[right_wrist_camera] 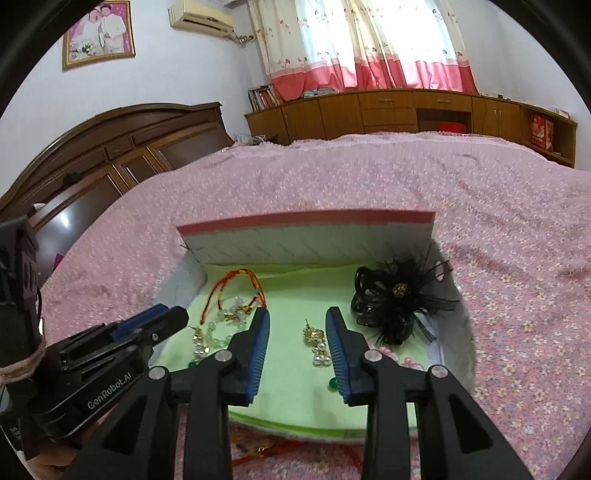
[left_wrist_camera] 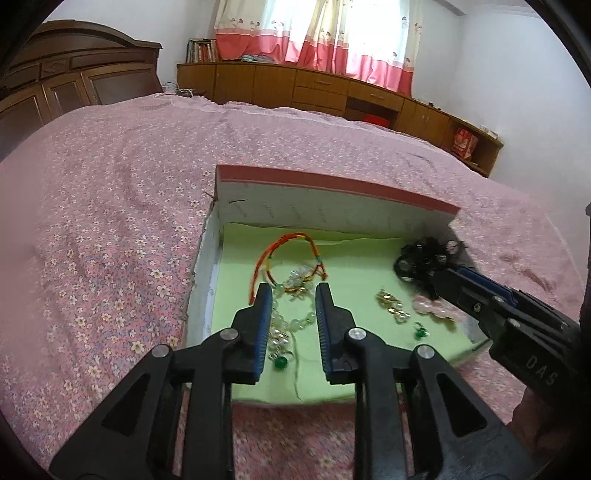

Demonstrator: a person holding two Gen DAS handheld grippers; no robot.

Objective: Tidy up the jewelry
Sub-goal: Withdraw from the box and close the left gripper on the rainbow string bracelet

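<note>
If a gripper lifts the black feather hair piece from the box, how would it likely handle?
The black feather hair piece looks light: mostly wispy feathers and thin loops. It would probably crush or bend rather than stay stiff, so a gentle pinch suits it. Its stray feather tips reach the box wall and might snag there.

A home bedroom. A bed (right_wrist_camera: 369,192) under a pink floral cover fills the middle, with a dark wooden headboard (right_wrist_camera: 122,147), pink-and-cream curtains (right_wrist_camera: 369,44) and low wooden cabinets (right_wrist_camera: 388,110) beneath. A framed portrait (right_wrist_camera: 99,35) and an air conditioner (right_wrist_camera: 201,16) hang on the wall.
</note>
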